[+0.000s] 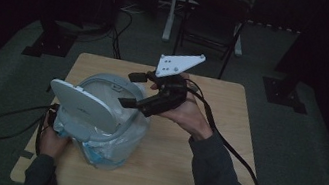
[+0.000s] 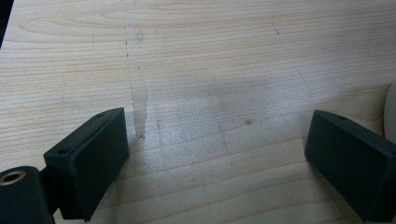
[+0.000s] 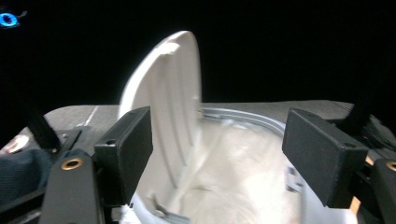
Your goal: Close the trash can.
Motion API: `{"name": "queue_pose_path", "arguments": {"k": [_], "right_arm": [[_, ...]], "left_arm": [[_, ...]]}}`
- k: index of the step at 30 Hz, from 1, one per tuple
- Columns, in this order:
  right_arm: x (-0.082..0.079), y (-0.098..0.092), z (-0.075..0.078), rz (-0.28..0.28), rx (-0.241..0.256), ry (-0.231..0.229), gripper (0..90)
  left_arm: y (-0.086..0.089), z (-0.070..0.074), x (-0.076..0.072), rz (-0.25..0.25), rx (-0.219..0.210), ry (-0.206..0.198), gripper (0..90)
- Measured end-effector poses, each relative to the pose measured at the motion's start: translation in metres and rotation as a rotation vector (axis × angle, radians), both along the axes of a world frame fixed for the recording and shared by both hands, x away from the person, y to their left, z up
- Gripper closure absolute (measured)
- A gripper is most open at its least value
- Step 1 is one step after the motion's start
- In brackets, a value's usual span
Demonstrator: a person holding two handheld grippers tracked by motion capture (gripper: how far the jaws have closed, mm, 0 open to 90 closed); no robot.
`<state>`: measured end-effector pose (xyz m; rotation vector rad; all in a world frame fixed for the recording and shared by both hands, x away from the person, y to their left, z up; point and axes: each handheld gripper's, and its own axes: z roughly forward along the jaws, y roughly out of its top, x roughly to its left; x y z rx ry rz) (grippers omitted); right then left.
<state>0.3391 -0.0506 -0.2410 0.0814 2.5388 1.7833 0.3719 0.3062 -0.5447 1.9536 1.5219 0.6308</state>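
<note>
A white bin [image 1: 116,140] with a plastic liner stands on the wooden table [image 1: 179,171], left of centre. Its round lid [image 1: 83,104] is swung up and stands open. My right gripper [image 1: 128,88] hovers open just over the bin's right rim, with nothing between its jaws. In the right gripper view the gripper [image 3: 217,140] looks past the upright lid [image 3: 168,102] into the lined bin [image 3: 243,163]. My left gripper [image 1: 51,116] is low at the bin's left side, mostly hidden by the lid. In the left gripper view it [image 2: 217,135] is open over bare table [image 2: 210,56].
A dark folding chair [image 1: 215,20] stands beyond the table's far edge. Black cables [image 1: 6,119] trail from both grippers off the table's sides. Dark stand bases [image 1: 43,44] sit on the floor at left and right. The bin's pale edge [image 2: 391,112] shows beside the left gripper's right jaw.
</note>
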Motion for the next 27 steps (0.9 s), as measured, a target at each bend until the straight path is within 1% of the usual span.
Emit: {"name": "queue_pose_path", "arguments": {"k": [5, 6, 7, 8, 11, 13, 15, 17, 18, 20, 23, 24, 25, 26, 27], "right_arm": [[-0.009, 0.008, 0.002, 0.038, -0.005, -0.004, 23.0], [-0.01, 0.01, 0.002, 0.049, 0.002, -0.004, 23.1], [-0.011, 0.012, 0.002, 0.069, 0.012, 0.014, 23.4], [-0.011, 0.013, 0.001, 0.073, 0.016, 0.023, 23.3], [-0.012, 0.02, -0.001, 0.084, -0.001, 0.017, 23.3], [-0.013, 0.023, -0.001, 0.081, -0.009, 0.014, 23.4], [-0.013, 0.026, -0.001, 0.055, -0.028, -0.004, 23.9], [-0.011, 0.026, -0.002, 0.047, -0.025, 0.002, 24.0], [-0.01, 0.026, -0.002, 0.034, -0.024, -0.004, 24.0], [-0.008, 0.023, -0.001, -0.007, -0.021, -0.029, 25.0], [-0.001, 0.02, -0.003, -0.058, -0.02, -0.036, 26.4], [-0.001, 0.02, -0.003, -0.058, -0.02, -0.036, 26.4], [0.001, 0.019, -0.004, -0.081, -0.025, -0.045, 26.7], [0.007, 0.019, -0.009, -0.133, -0.046, -0.059, 27.4], [0.01, 0.019, -0.012, -0.159, -0.064, -0.064, 27.4]], "left_arm": [[0.0, 0.0, 0.0, 0.0, 0.0, 0.0, 6.8], [0.0, 0.0, 0.0, 0.001, -0.001, -0.001, 6.9], [0.0, 0.0, 0.0, 0.001, -0.001, -0.001, 6.9], [0.0, 0.0, 0.0, 0.001, 0.0, -0.001, 6.9], [0.0, 0.0, 0.0, 0.0, -0.001, 0.0, 6.8], [0.0, 0.0, 0.0, 0.0, 0.0, 0.0, 6.8], [0.0, 0.0, 0.0, 0.001, -0.001, 0.0, 6.9], [0.0, 0.0, 0.0, 0.001, -0.001, -0.001, 6.9], [0.0, 0.0, 0.0, 0.0, 0.0, 0.0, 6.9], [0.0, 0.0, 0.0, 0.001, -0.001, 0.0, 6.9], [0.0, 0.0, 0.0, 0.001, -0.001, -0.001, 6.9], [0.0, 0.0, 0.0, 0.001, -0.001, -0.001, 6.8], [0.0, 0.0, 0.0, 0.001, 0.0, -0.001, 6.8], [0.0, 0.0, 0.0, 0.001, 0.0, -0.001, 6.8], [0.0, 0.0, 0.0, 0.0, 0.0, 0.0, 6.8]]}}
